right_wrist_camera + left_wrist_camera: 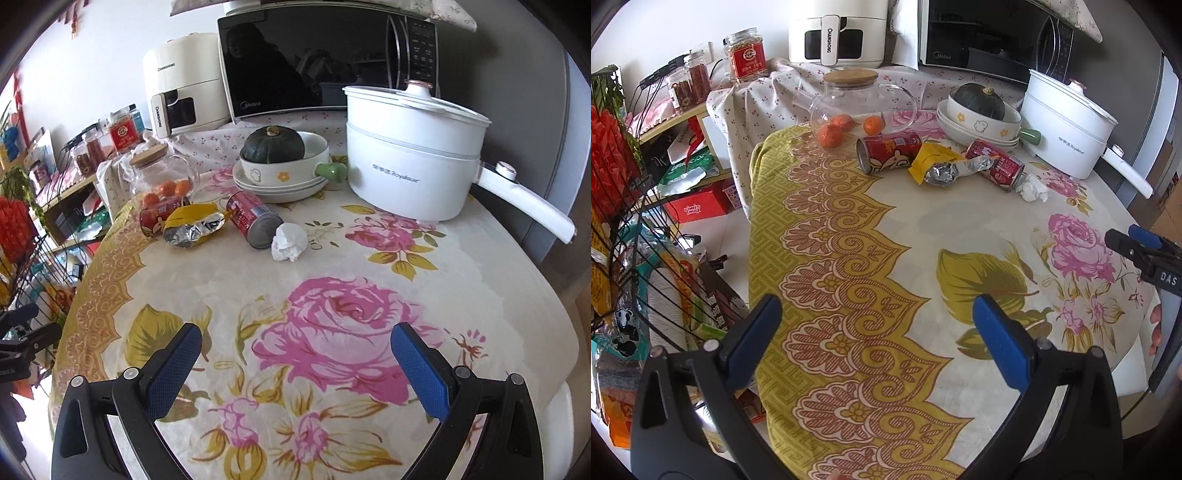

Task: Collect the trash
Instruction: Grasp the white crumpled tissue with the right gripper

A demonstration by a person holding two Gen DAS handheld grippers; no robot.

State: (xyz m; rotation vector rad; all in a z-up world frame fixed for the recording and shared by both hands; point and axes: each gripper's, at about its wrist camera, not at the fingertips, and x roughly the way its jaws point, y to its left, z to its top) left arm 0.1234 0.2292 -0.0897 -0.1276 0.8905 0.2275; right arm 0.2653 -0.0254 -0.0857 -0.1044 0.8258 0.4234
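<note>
Both grippers sit back over the near side of the table (498,280), well apart from the trash, so I read this as the start: nothing grabbed yet. My left gripper (877,314) has its jaws spread wide and empty; my right gripper (295,347) is the same, wide and empty.

The trash is clustered at the far side: a red can (888,152) lying on its side, a second red can (253,221) also tipped over, a yellow foil wrapper (194,227) between them and touching both, and a crumpled white tissue (289,242) touching the second can's end. Being tipped and bunched, they look like discards.

Containers: the glass jar (857,99) with a wooden lid is empty as far as I can tell; the oranges (830,134) seem beside it. The bowl (291,168) on stacked plates holds a dark green squash (273,146). The white pot (410,158) is lidded, contents hidden. No bin is visible.
</note>
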